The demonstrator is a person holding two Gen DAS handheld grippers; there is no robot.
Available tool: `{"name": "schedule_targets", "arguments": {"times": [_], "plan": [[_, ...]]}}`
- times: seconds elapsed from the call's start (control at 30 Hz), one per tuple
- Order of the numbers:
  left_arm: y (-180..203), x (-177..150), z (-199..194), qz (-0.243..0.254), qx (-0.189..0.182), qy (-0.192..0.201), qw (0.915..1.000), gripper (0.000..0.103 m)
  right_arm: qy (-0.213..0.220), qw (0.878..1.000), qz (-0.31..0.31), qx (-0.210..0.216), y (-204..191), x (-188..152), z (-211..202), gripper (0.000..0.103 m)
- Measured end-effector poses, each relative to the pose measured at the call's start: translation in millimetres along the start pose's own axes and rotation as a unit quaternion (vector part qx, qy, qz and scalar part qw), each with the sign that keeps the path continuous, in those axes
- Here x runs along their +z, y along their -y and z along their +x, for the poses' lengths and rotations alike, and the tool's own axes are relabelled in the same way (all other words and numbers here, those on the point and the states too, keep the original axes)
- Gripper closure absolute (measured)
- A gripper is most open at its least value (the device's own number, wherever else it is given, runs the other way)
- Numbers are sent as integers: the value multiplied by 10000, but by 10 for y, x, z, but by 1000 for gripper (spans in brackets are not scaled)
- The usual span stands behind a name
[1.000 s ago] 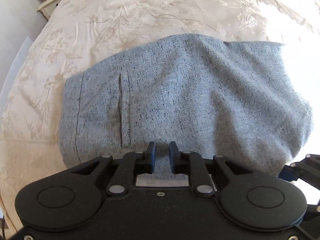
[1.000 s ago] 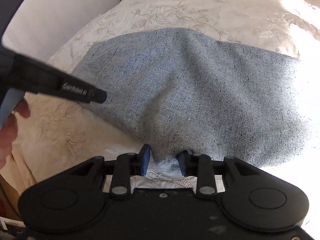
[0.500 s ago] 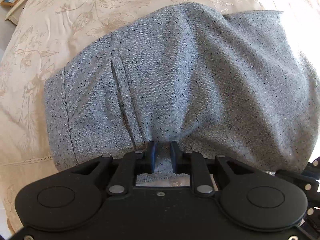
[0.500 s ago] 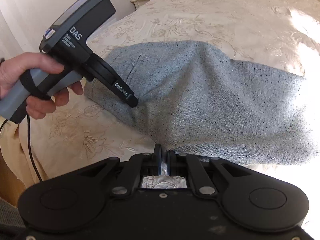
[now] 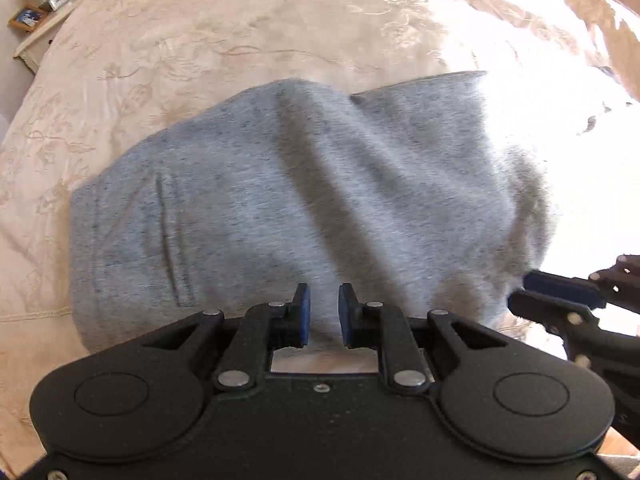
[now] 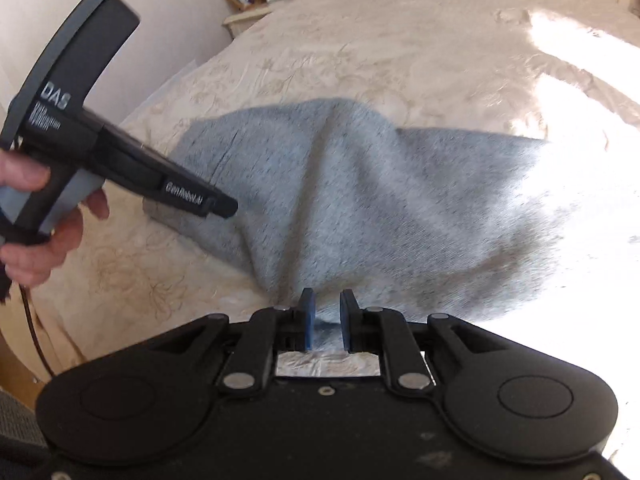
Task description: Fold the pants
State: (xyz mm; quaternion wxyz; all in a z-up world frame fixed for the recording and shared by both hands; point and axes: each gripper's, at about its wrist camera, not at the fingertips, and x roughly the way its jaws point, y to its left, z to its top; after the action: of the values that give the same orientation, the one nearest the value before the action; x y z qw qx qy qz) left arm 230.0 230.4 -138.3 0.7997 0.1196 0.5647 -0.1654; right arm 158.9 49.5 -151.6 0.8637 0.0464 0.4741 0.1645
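Note:
Grey speckled pants (image 5: 312, 208) lie folded on a cream bedspread (image 5: 200, 40), waistband and a pocket seam at the left. My left gripper (image 5: 323, 300) has its jaws slightly parted at the near edge of the pants, cloth between the pads. My right gripper (image 6: 327, 304) has parted jaws at the near right corner of the pants (image 6: 360, 200), with a raised fold of cloth between them. The right gripper also shows at the right edge of the left wrist view (image 5: 560, 292). The left gripper's body shows in the right wrist view (image 6: 188, 196).
The embroidered bedspread (image 6: 400, 40) stretches far beyond the pants, with bright sunlight on its right side. A nightstand (image 6: 256, 12) with a lamp, frames and a red item stands at the far left by the wall. The bed's near edge is just below the grippers.
Both grippers have opened from their grip on the pants' near edge. The views have pulled back and up a little; the cloth has sagged into a ridge down its middle.

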Motion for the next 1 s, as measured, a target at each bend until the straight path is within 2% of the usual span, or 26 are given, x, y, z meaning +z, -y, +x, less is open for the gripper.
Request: {"name": "schedule_targets", "arguments": {"times": [0.1, 0.23, 0.3, 0.37, 0.53, 0.67, 0.73, 0.83, 0.87, 0.93, 1.0], "plan": [[214, -25, 181, 225, -71, -102, 9997, 76, -20, 9990, 120, -419, 204, 29, 124, 87], [268, -201, 524, 556, 382, -712, 9952, 76, -460, 9931, 31, -1082, 564, 13, 507, 91], [216, -251, 486, 555, 296, -678, 9957, 76, -546, 9898, 2, -1319, 719, -21, 565, 96], [175, -224, 336, 493, 196, -631, 9966, 77, -563, 9881, -5, -1430, 797, -6, 514, 96], [131, 24, 42, 554, 388, 111, 9976, 76, -110, 9912, 129, -1316, 795, 114, 224, 88], [-50, 448, 232, 248, 712, 283, 9967, 76, -93, 9925, 25, -1223, 801, 254, 361, 88], [-174, 608, 376, 142, 930, 262, 9952, 75, -67, 9933, -96, -1150, 773, 356, 478, 88], [-466, 689, 739, -40, 1567, -294, 9872, 75, -11, 9948, -311, -971, 675, 554, 628, 88], [-562, 656, 819, -115, 1591, -414, 9863, 75, 7, 9948, -376, -948, 648, 600, 668, 88], [-681, 579, 800, -226, 1345, -330, 9901, 76, 53, 9948, -521, -873, 585, 698, 747, 88], [-651, 533, 759, -103, 1373, -268, 9901, 76, 48, 9954, -568, -772, 544, 831, 862, 87]]}}
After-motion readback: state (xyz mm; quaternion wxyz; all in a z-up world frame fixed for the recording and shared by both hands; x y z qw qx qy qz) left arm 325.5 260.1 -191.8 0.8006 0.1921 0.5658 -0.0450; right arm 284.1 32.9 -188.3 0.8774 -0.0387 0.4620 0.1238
